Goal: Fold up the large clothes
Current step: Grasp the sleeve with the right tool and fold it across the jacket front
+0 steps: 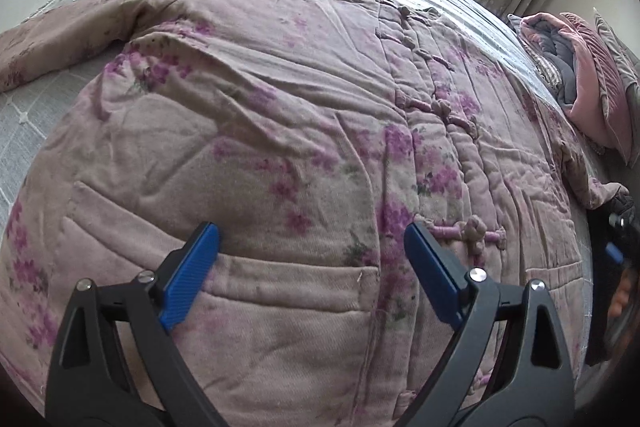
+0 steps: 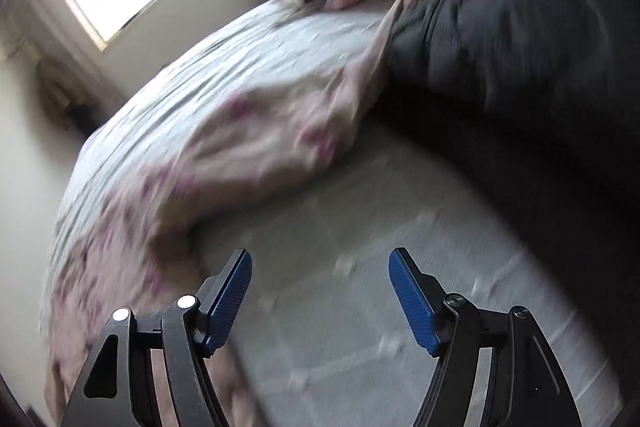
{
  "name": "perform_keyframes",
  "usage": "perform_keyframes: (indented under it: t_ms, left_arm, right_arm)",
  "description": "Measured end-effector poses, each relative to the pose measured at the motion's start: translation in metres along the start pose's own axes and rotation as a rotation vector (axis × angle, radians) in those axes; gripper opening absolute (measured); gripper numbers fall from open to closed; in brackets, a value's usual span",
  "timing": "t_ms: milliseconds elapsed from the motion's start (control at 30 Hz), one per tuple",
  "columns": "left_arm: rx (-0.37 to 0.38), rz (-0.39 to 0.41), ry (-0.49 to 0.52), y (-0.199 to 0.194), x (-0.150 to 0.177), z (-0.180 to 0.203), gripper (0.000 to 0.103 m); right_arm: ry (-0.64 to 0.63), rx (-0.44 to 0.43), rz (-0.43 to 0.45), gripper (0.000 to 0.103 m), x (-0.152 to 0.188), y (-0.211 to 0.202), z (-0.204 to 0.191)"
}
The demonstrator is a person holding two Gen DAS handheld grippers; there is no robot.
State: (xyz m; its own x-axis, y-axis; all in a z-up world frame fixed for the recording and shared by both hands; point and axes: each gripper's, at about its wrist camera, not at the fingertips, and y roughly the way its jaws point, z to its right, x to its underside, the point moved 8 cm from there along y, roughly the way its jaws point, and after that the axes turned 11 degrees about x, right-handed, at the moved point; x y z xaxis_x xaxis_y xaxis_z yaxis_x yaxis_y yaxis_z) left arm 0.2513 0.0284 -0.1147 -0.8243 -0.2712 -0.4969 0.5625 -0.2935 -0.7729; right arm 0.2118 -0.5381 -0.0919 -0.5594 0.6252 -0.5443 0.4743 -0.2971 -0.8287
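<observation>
I see the floral padded jacket (image 1: pixel 280 115) spread flat, front up, on the bed cover (image 1: pixel 36 115). L gripper (image 1: pixel 312 259) hangs over its pocket, fingers wide apart, nothing betw. them. R gripper (image 2: pixel 320 291) likewise apart, empty, over bare cover beside a sleeve (image 2: pixel 248 131); view blurred.

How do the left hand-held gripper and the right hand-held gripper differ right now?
The left hand-held gripper hangs over the floral padded coat, above its patch pocket; the right hand-held gripper is over bare bedspread, the coat's sleeve to its left. The left view is sharp, the right blurred. Both are open and hold nothing.
</observation>
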Motion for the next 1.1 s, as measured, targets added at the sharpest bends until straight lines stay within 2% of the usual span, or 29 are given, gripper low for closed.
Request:
perform_keyframes:
  t_ms: [133,233,367,400,433,467,500,567,600,667,733,800,867,900,967,1033,1100]
  left_arm:
    - [0.009,0.001,0.019,0.004,-0.005,0.003,0.094]
    - [-0.007,0.01,0.025,0.006,-0.007,0.001,0.094]
    - [-0.013,0.013,0.043,0.007,-0.005,0.004,0.094]
    - [-0.012,0.011,0.051,0.008,-0.005,0.006,0.094]
    - [-0.015,0.011,0.058,0.009,-0.004,0.007,0.094]
    - [-0.025,0.013,0.064,0.01,-0.003,0.007,0.094]
    - [-0.033,0.016,0.069,0.01,-0.003,0.008,0.094]
    - [-0.043,0.022,0.076,0.011,-0.003,0.009,0.094]
    - [-0.046,0.029,0.079,0.011,-0.004,0.009,0.094]
    - [-0.046,0.036,0.081,0.01,-0.004,0.009,0.094]
    - [-0.045,0.037,0.084,0.01,-0.004,0.009,0.094]
    - [-0.041,0.04,0.08,0.01,-0.004,0.009,0.094]
    - [-0.037,0.041,0.08,0.009,-0.005,0.01,0.094]
    - [-0.036,0.04,0.081,0.01,-0.004,0.01,0.094]
    - [-0.037,0.037,0.09,0.01,-0.003,0.011,0.094]
    - [-0.039,0.036,0.104,0.011,-0.002,0.013,0.094]
    - [-0.037,0.032,0.103,0.013,-0.002,0.012,0.094]
  right_arm:
    - [-0.024,0.034,0.097,0.072,-0.072,0.009,-0.013]
    - [-0.031,0.203,0.178,0.072,-0.127,0.02,-0.007]
    - [-0.026,0.385,0.177,0.072,-0.164,0.042,0.011]
    - [-0.019,0.443,0.151,0.072,-0.169,0.052,0.02]
    - [-0.002,0.497,0.086,0.072,-0.167,0.069,0.031]
    - [0.008,0.502,0.042,0.071,-0.165,0.08,0.035]
    - [0.014,0.501,0.027,0.058,-0.163,0.089,0.037]
    - [-0.021,0.479,0.071,0.024,-0.162,0.095,0.035]
    - [-0.031,0.455,0.082,0.02,-0.162,0.095,0.033]
    - [-0.062,0.417,0.147,0.018,-0.168,0.079,0.024]
    - [-0.13,0.419,0.27,0.017,-0.182,0.048,0.011]
    - [-0.183,0.406,0.442,0.017,-0.196,0.005,0.003]
    - [-0.141,0.365,0.567,0.017,-0.203,-0.032,0.012]
    - [-0.115,0.368,0.584,0.017,-0.201,-0.038,0.019]
    - [-0.099,0.431,0.555,0.017,-0.192,-0.027,0.038]
    - [-0.107,0.497,0.445,0.017,-0.176,0.006,0.055]
    - [-0.074,0.499,0.329,0.017,-0.16,0.037,0.07]
